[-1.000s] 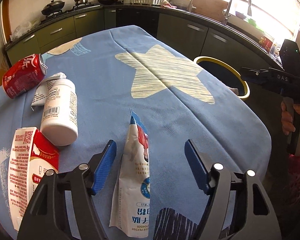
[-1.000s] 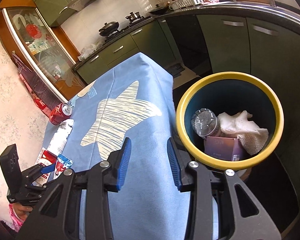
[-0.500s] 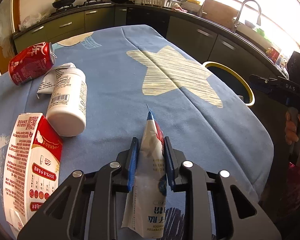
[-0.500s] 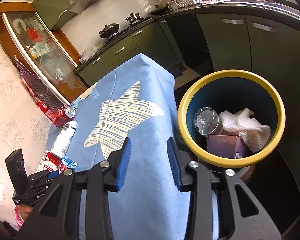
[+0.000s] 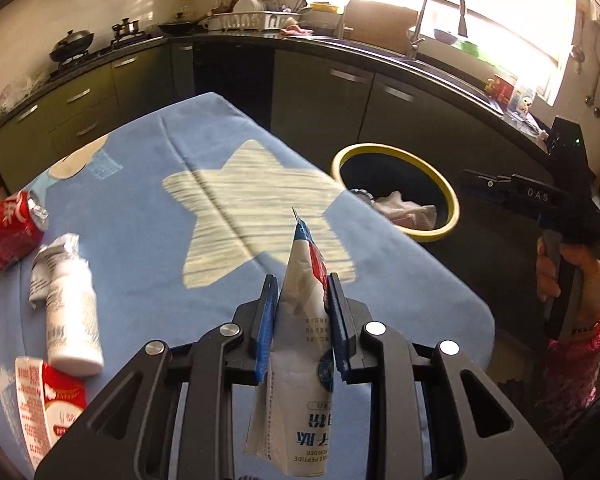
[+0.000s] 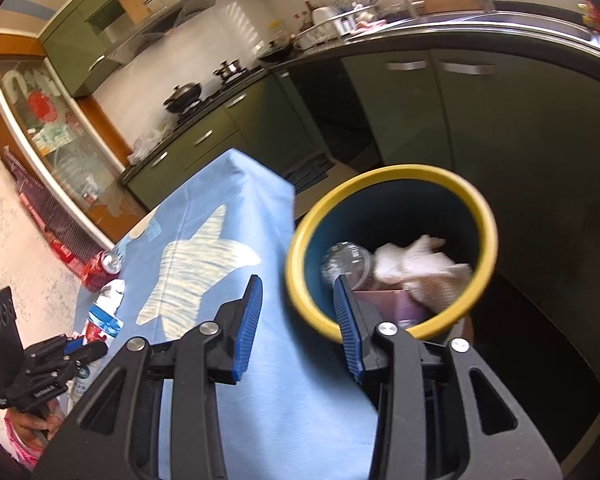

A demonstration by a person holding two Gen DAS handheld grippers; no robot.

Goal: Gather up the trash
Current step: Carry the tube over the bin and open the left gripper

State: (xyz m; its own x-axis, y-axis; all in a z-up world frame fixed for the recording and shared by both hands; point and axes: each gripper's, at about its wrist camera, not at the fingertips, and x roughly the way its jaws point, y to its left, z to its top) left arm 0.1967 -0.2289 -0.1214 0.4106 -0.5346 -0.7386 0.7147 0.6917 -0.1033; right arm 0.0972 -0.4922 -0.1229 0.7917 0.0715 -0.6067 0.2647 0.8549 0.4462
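Two blue pads of my left gripper [image 5: 302,312], having just closed, clamp the white powder sachet [image 5: 300,364] above the near tablecloth [image 5: 148,240], while my right gripper [image 6: 298,312] hangs part-open and empty near the yellow-rimmed bin [image 6: 384,178].

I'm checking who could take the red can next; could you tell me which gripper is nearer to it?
Left. The left gripper, shut on the pouch, is over the table near the red can; the right gripper hovers at the far edge by the bin.
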